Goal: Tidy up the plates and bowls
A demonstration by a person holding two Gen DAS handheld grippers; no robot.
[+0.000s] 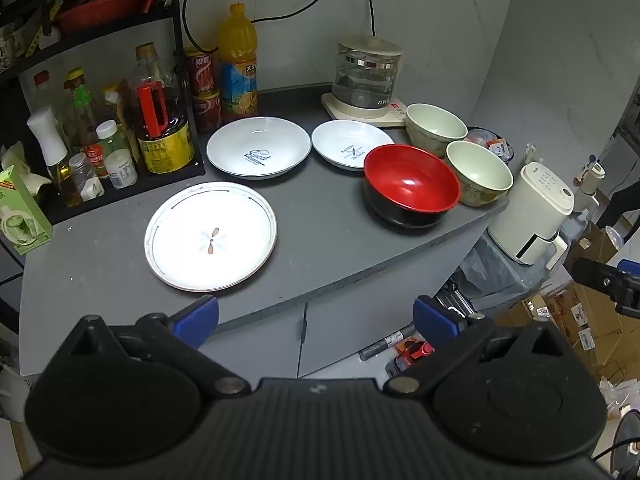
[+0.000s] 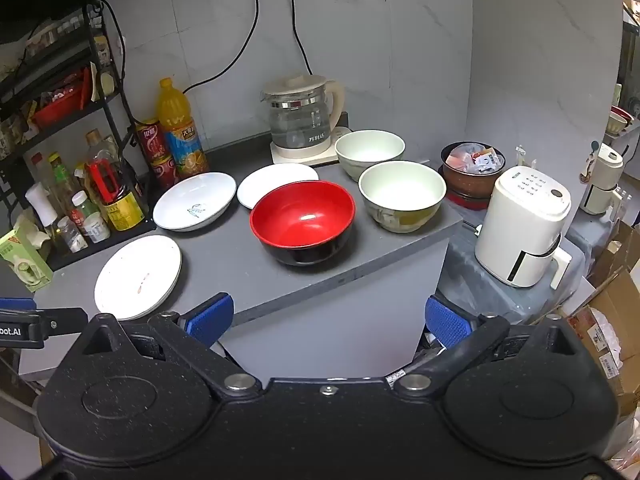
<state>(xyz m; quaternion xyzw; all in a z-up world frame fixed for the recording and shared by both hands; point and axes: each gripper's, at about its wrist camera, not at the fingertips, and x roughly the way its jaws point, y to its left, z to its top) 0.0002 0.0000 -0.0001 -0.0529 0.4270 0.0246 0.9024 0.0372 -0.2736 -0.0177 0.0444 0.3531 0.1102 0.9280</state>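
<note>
On the grey counter (image 1: 320, 216) lie a flat white plate with a flower mark (image 1: 211, 236) (image 2: 138, 278), a deep white plate with script (image 1: 258, 147) (image 2: 195, 201) and a smaller white plate (image 1: 348, 145) (image 2: 274, 182). To their right stand a red-and-black bowl (image 1: 411, 184) (image 2: 303, 220) and two pale green bowls (image 1: 479, 172) (image 1: 436, 128) (image 2: 402, 194) (image 2: 370, 152). My left gripper (image 1: 316, 320) hangs open before the counter's front edge, nothing between its blue pads. My right gripper (image 2: 328, 320) is open too, below the red bowl, and empty.
A rack of bottles and jars (image 1: 100, 120) fills the left. A glass kettle on its base (image 1: 366, 76) (image 2: 304, 120) stands at the back. A white appliance (image 2: 524, 228) and a bowl of packets (image 2: 472, 168) sit right of the counter. Cardboard boxes (image 1: 580, 320) lie on the floor.
</note>
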